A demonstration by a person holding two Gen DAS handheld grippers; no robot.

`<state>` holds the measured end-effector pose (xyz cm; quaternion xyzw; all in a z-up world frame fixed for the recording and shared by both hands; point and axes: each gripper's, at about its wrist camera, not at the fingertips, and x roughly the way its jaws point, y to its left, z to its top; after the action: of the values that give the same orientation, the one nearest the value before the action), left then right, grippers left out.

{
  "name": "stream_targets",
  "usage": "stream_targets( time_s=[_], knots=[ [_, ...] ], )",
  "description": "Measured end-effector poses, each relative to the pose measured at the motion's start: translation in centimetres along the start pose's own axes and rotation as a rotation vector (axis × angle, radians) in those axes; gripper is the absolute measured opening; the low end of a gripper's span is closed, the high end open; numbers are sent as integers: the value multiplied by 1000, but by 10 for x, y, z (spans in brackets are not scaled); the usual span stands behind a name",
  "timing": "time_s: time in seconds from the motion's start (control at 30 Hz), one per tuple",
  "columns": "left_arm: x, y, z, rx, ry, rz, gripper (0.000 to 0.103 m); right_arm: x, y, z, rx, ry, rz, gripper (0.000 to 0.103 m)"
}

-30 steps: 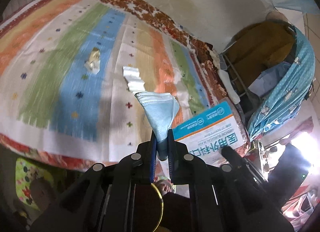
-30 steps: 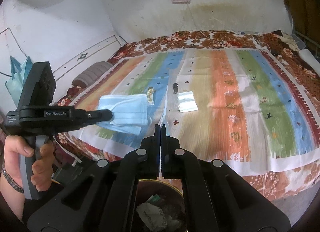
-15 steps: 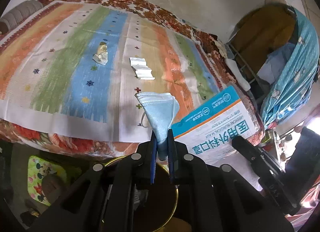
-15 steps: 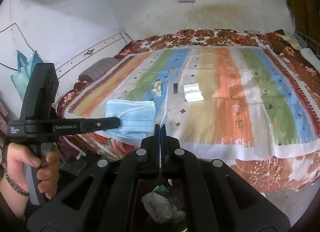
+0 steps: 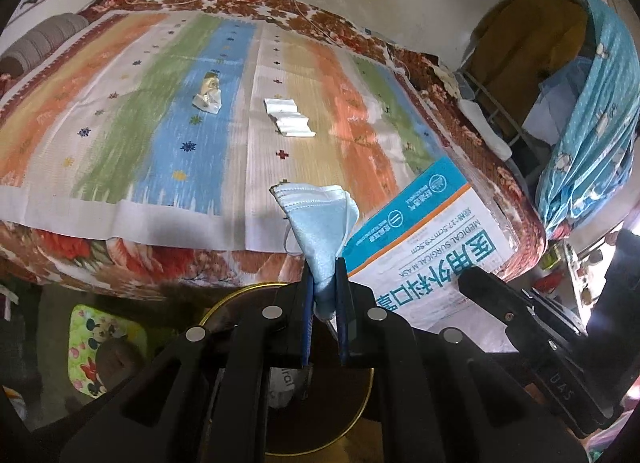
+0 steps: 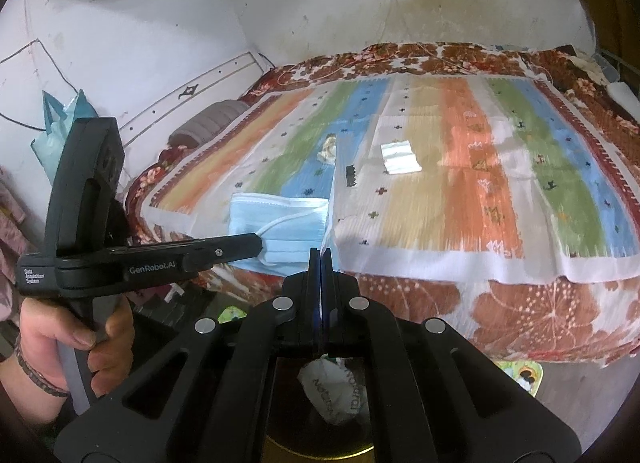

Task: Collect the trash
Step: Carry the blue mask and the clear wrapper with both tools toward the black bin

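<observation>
My left gripper (image 5: 323,275) is shut on a light blue face mask (image 5: 320,219), which sticks up from its jaws. In the right wrist view the left gripper (image 6: 256,245) holds that mask (image 6: 280,223) off the bed's near edge. My right gripper (image 6: 320,259) is shut on a flat blue-and-white mask packet (image 5: 424,255), seen edge-on in its own view. A gold-rimmed bin (image 5: 366,403) stands below both grippers, with a crumpled white wrapper (image 6: 332,391) inside. A crumpled wrapper (image 5: 208,97) and a silvery folded foil (image 5: 290,123) lie on the bed.
The bed carries a striped cover (image 5: 120,135) with a grey bolster (image 5: 40,43) at its far left. A cartoon mat (image 5: 100,347) lies on the floor beside the bin. A rack draped in blue cloth (image 5: 592,123) stands to the right. A person's hand (image 6: 80,343) grips the left handle.
Both grippers have drawn back from the bed and sunk a little, still holding mask and packet. The bin now shows more fully beneath them.
</observation>
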<state>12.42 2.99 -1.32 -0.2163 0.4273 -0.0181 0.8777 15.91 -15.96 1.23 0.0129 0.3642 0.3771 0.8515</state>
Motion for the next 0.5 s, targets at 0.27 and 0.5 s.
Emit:
stream_targets(
  time_s=[0.27, 0.5],
  knots=[
    [8, -4, -18, 16, 39, 42, 9, 7, 3, -19, 14, 52, -33, 0],
    [20, -7, -33, 33, 93, 112, 9, 21, 3, -36, 27, 125, -60, 0]
  ],
)
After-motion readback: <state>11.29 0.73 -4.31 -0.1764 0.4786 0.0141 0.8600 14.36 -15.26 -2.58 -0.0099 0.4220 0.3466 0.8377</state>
